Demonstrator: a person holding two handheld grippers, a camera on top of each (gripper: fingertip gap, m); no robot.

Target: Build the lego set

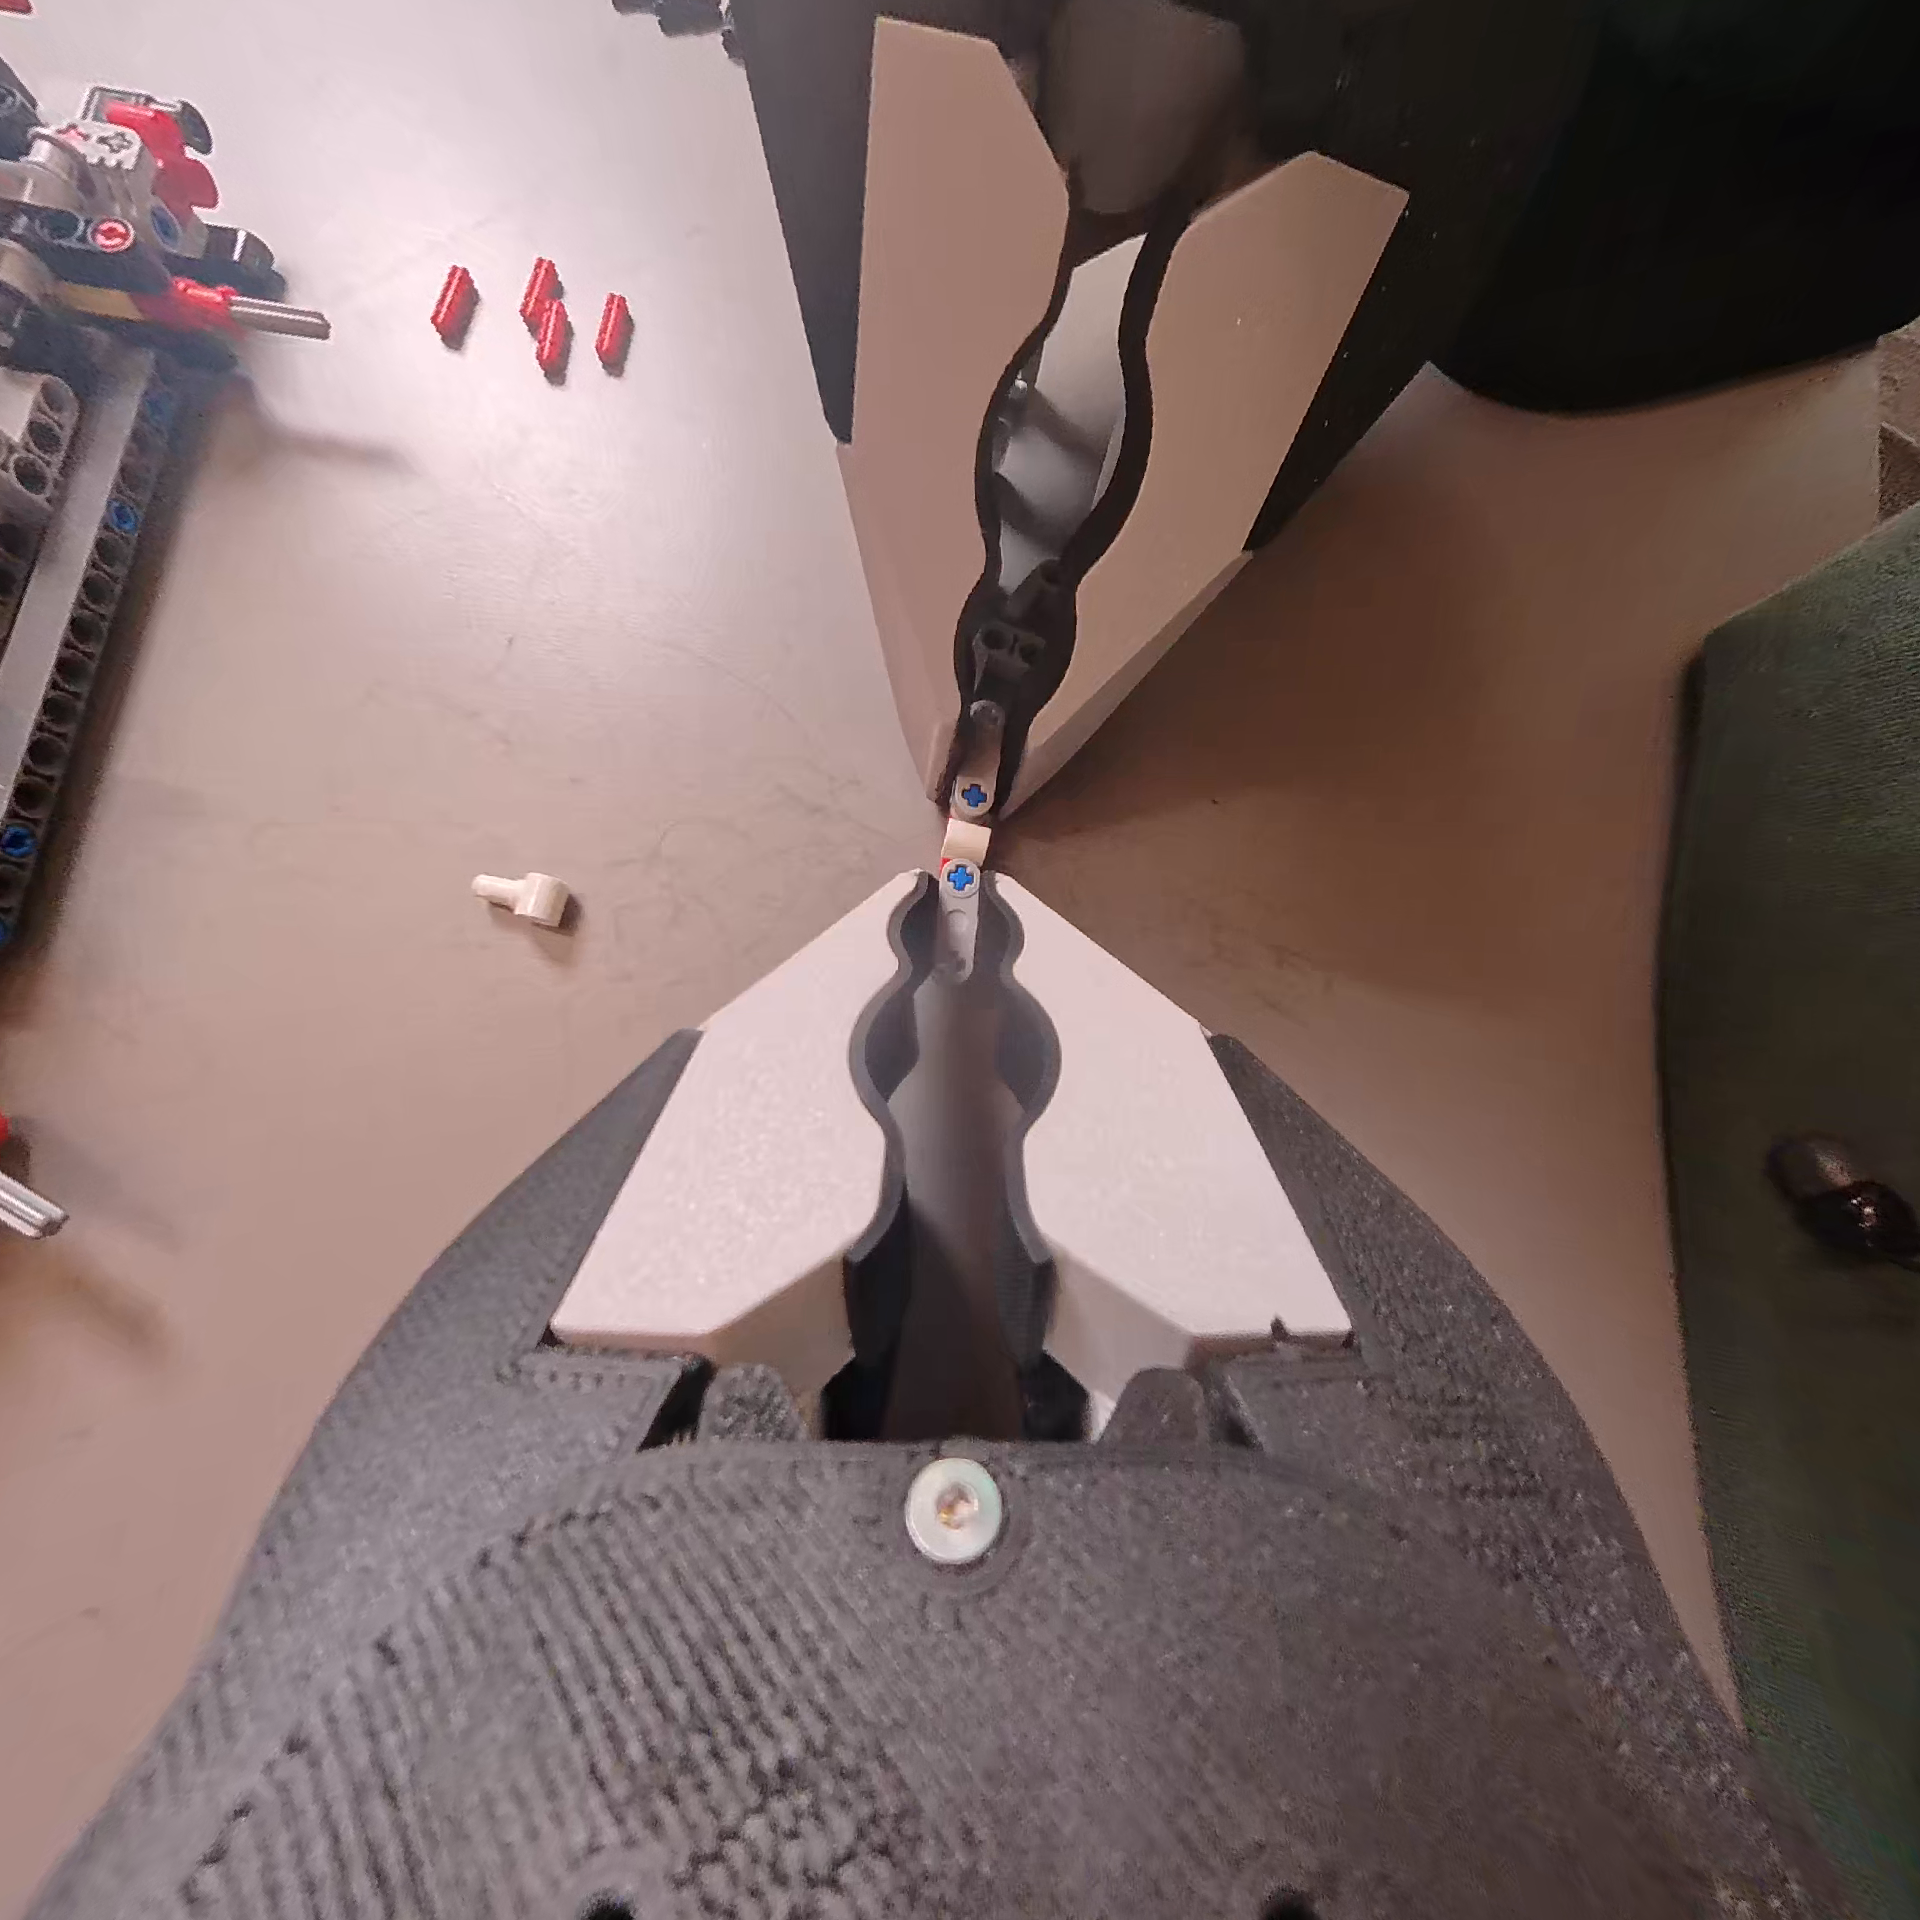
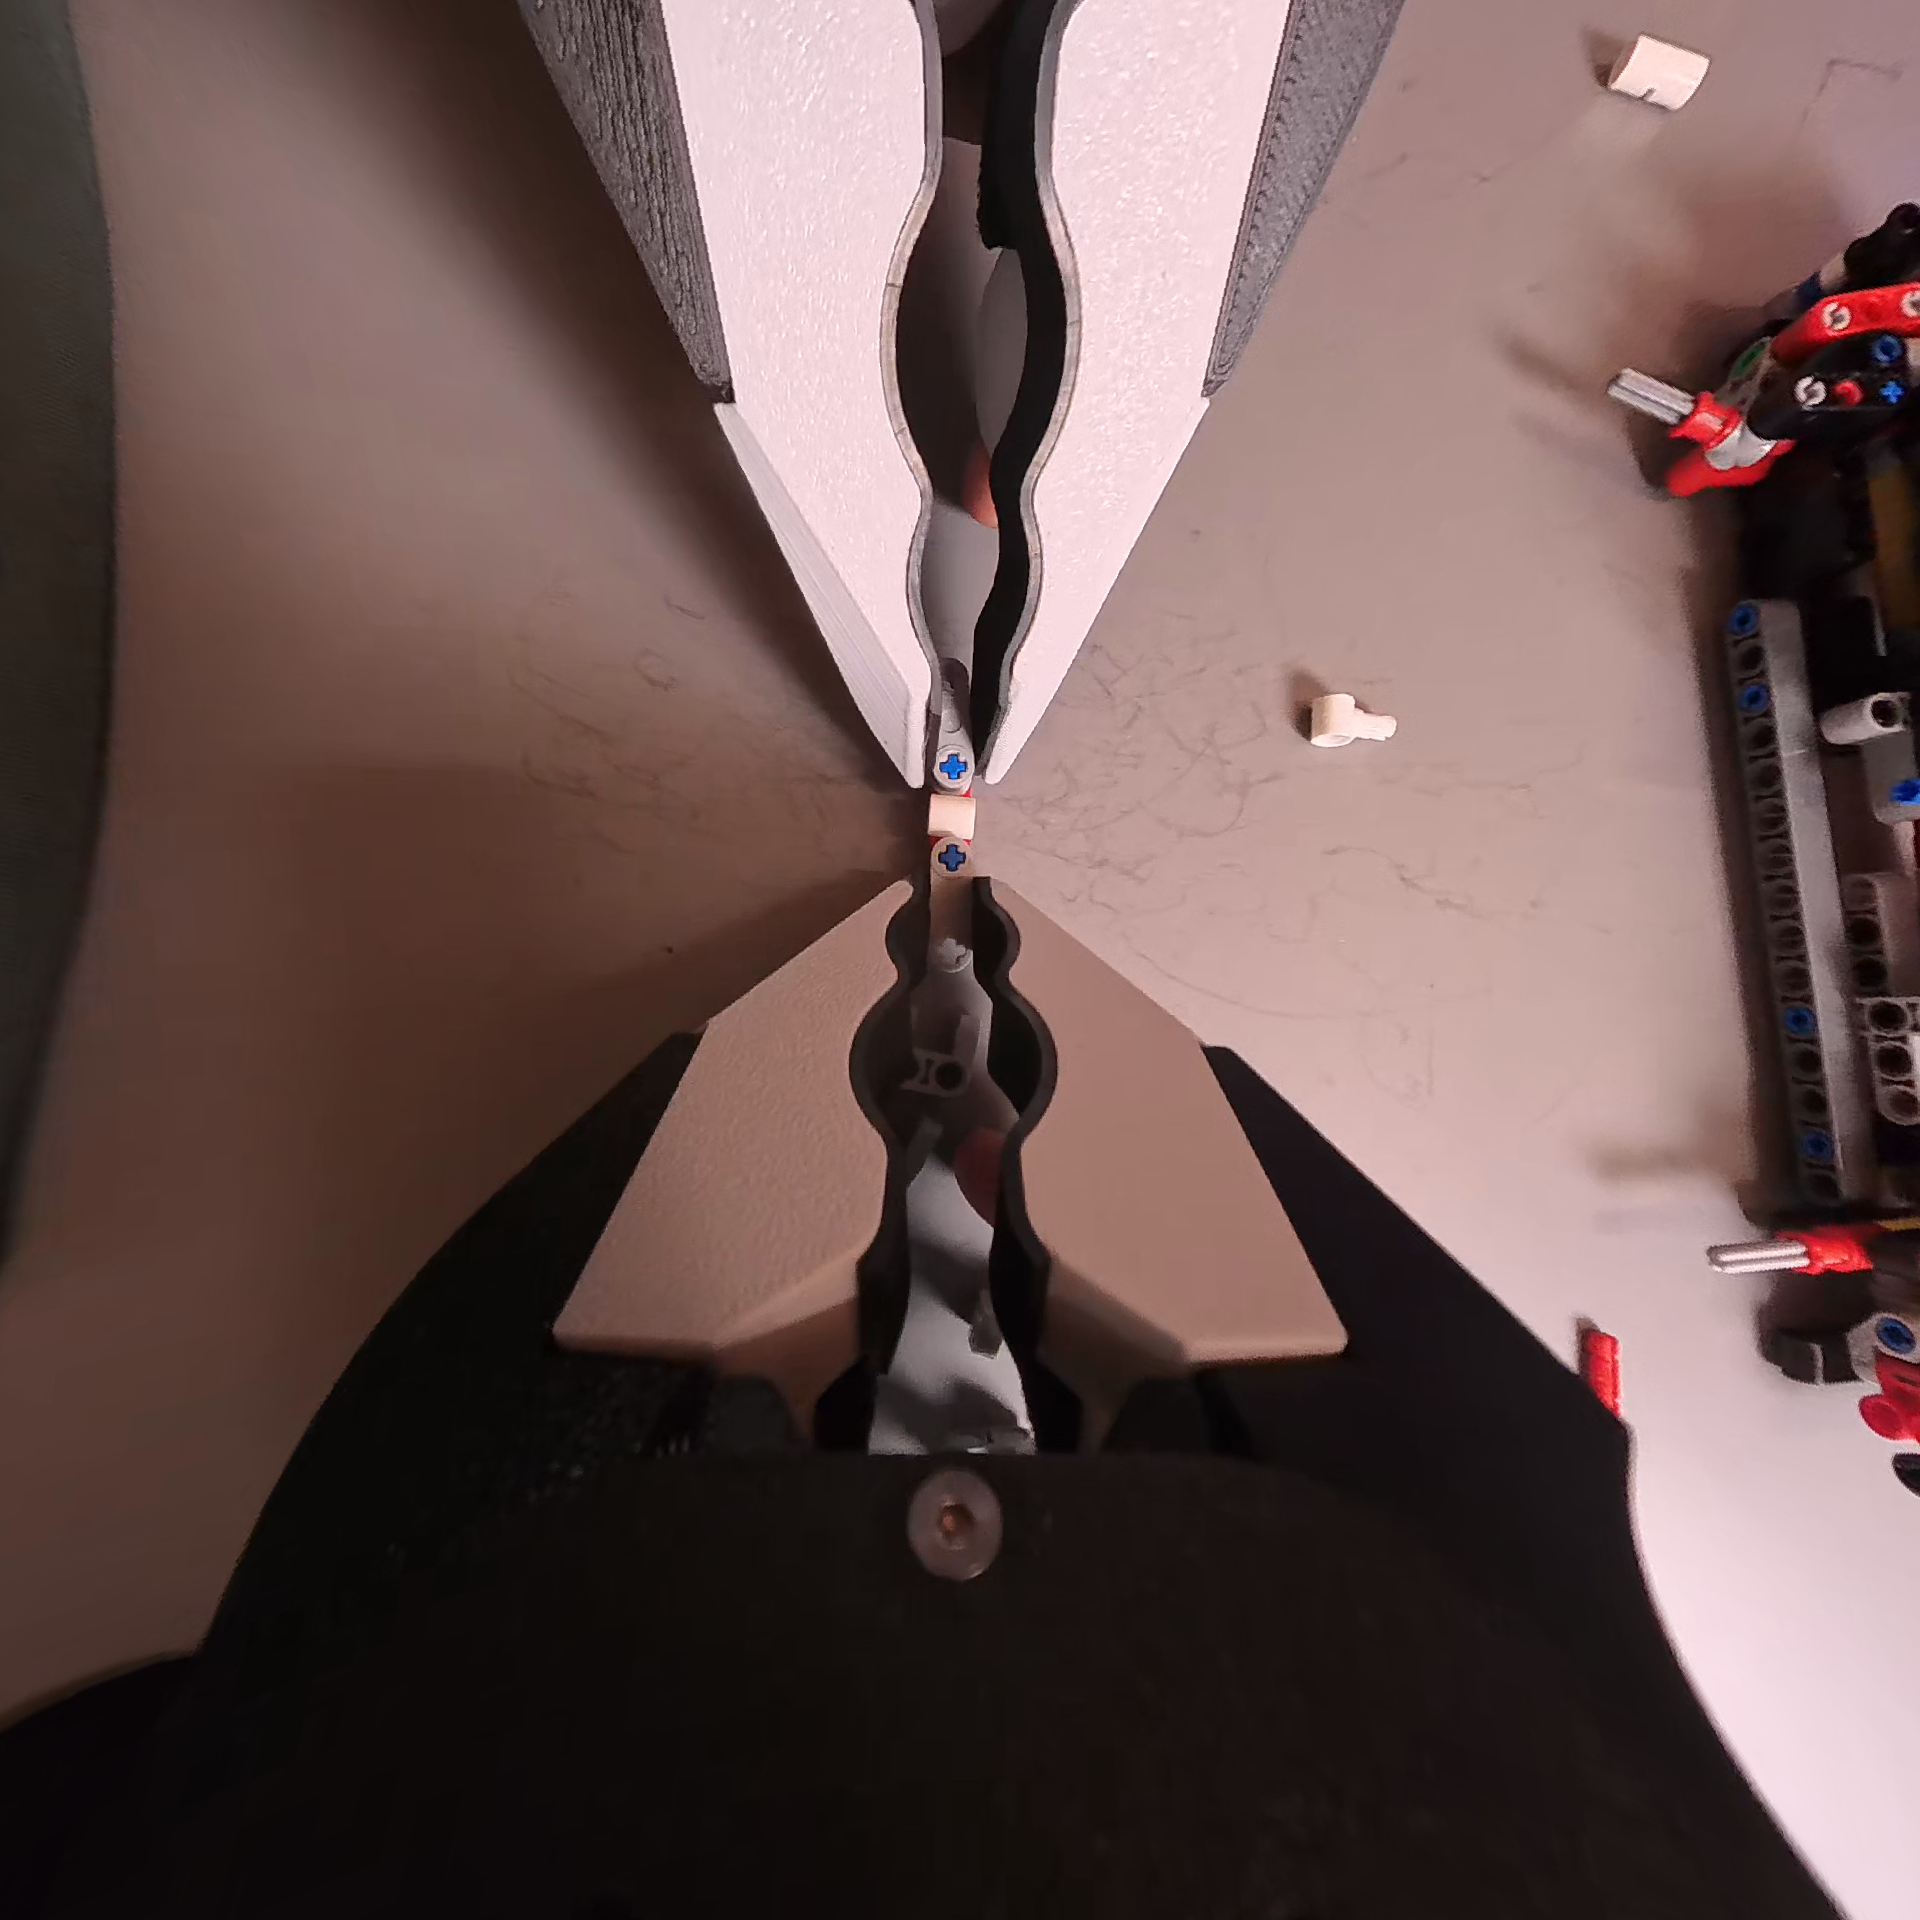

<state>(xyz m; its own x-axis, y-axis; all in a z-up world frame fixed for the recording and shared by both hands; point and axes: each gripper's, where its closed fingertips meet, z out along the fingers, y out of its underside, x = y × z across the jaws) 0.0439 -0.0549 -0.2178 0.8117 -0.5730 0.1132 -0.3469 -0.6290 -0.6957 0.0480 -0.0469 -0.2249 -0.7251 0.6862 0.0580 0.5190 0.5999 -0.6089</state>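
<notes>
Facing tools [image 1: 961, 883] [image 2: 951, 868], each pinching half-hidden grey links [image 1: 958, 920].

No readable text, brand, label or no. anywhere in either view. Only marks: blue cross-shaped axle ends on the small grey lego pieces [image 1: 961, 914] at the gripper tips, and tiny white/red symbols on black parts of the part-built lego model [image 2: 1829, 395], too small and blurred to make out.
</notes>
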